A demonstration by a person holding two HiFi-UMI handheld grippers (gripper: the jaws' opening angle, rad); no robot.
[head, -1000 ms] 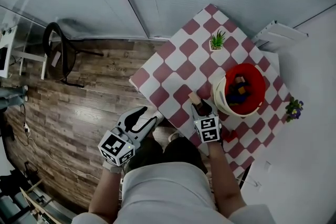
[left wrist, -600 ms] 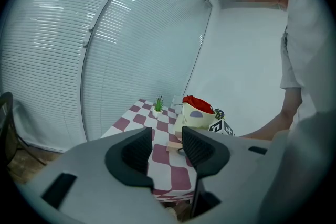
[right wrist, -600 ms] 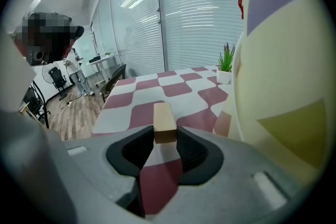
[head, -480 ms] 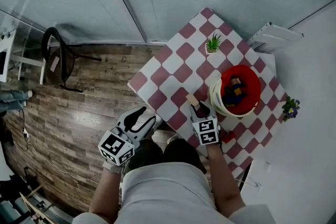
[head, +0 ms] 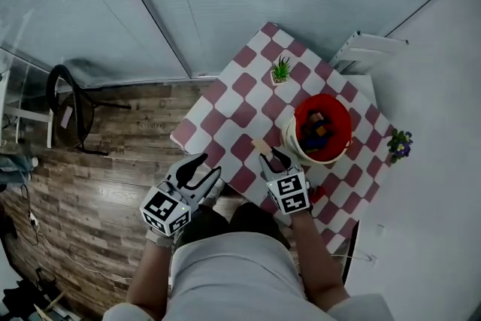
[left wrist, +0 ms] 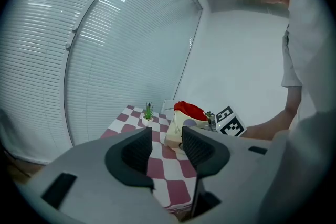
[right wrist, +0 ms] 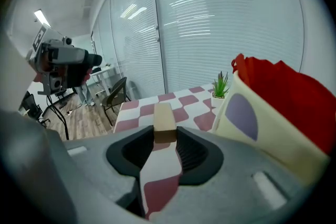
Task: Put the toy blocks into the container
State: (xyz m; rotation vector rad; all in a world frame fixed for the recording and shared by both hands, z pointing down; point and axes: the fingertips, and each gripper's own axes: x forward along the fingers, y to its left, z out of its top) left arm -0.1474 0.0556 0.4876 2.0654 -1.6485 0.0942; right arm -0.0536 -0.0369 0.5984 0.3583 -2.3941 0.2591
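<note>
A tan wooden block [head: 261, 146] sits between the jaws of my right gripper [head: 272, 156], just left of the container. In the right gripper view the block [right wrist: 164, 120] is pinched by both pads, and the right gripper [right wrist: 165, 136] holds it over the checkered table [right wrist: 137, 108]. The container is a cream bucket with a red lining [head: 319, 133] and has several coloured blocks inside. It rises close on the right [right wrist: 262, 107]. My left gripper [head: 197, 171] hangs open over the wooden floor, off the table's near left corner, and its jaws [left wrist: 167, 147] hold nothing.
A small red block [head: 319, 192] lies on the red-and-white table [head: 233, 98] by my right wrist. A potted green plant [head: 280, 70] stands at the far side. A purple flower pot [head: 397, 145] sits right of the table, and a black chair [head: 68, 105] is on the floor at left.
The head view has swung, so the table now sits further left and higher. The right gripper stays at the tan block beside the bucket. The left gripper has not moved.
</note>
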